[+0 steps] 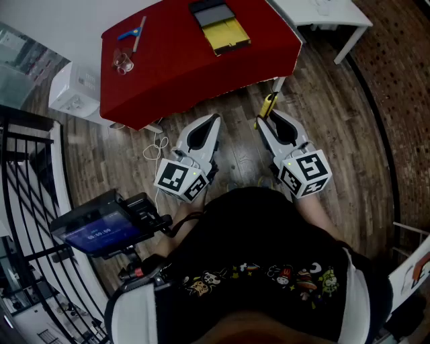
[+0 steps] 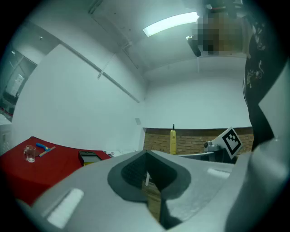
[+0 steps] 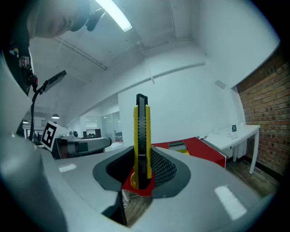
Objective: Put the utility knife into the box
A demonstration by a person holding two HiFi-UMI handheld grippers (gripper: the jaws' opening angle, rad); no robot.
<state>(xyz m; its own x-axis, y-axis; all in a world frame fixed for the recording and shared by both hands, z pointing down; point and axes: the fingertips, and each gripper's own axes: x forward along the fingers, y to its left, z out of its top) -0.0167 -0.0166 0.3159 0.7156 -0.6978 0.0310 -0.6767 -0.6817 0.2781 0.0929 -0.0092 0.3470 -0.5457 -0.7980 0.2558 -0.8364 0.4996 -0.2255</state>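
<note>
A yellow and black utility knife [image 3: 142,140] stands upright between the jaws of my right gripper [image 3: 142,177], which is shut on it. In the head view the knife [image 1: 269,105] sticks out past my right gripper [image 1: 263,121], low over the wooden floor just before the red table [image 1: 175,64]. An open box [image 1: 222,25] with a yellow inside and a dark lid lies at the table's far side; it also shows as a small box [image 3: 177,146] beyond the knife. My left gripper [image 1: 213,120] hangs beside the right one, jaws together and holding nothing [image 2: 147,159].
A clear glass [image 1: 122,65] and a blue tool [image 1: 131,32] lie at the red table's left end. A white table [image 1: 322,12] stands at the far right, a white unit [image 1: 74,91] at the left, and a black railing [image 1: 27,201] beside it. A white cable [image 1: 156,144] lies on the floor.
</note>
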